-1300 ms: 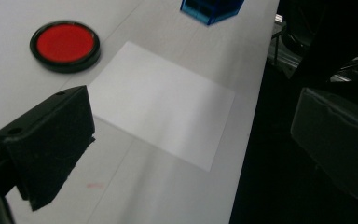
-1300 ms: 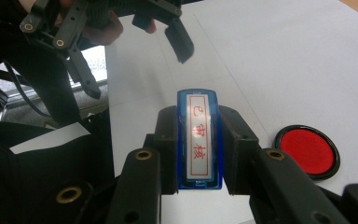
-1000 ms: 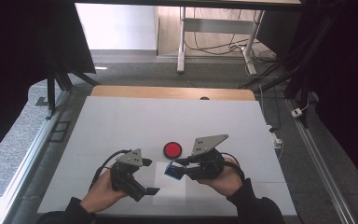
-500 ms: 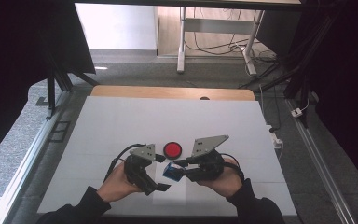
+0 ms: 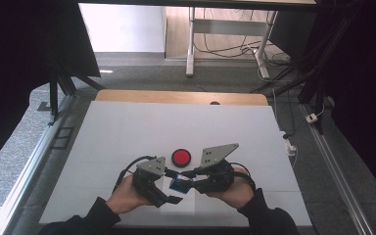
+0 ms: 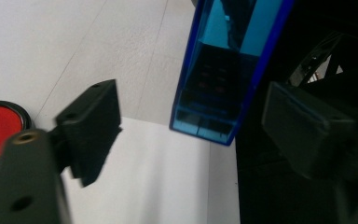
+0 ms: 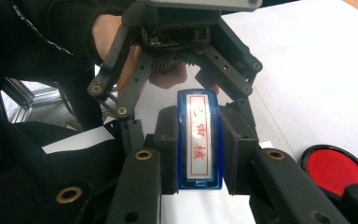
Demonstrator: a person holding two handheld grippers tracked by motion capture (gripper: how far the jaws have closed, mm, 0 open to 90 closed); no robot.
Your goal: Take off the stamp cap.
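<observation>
Gripping a blue stamp [image 7: 199,140] firmly between their jaws, the right tongs [image 7: 199,149] hold it just above the white counter [image 5: 127,127], near the person's edge. The left tongs [image 6: 186,126] face it from the other side; their jaws have just been closing, with the stamp's end between them, but the pads do not press it yet. A red ink pad [image 5: 181,157] lies just beyond both tongs.
</observation>
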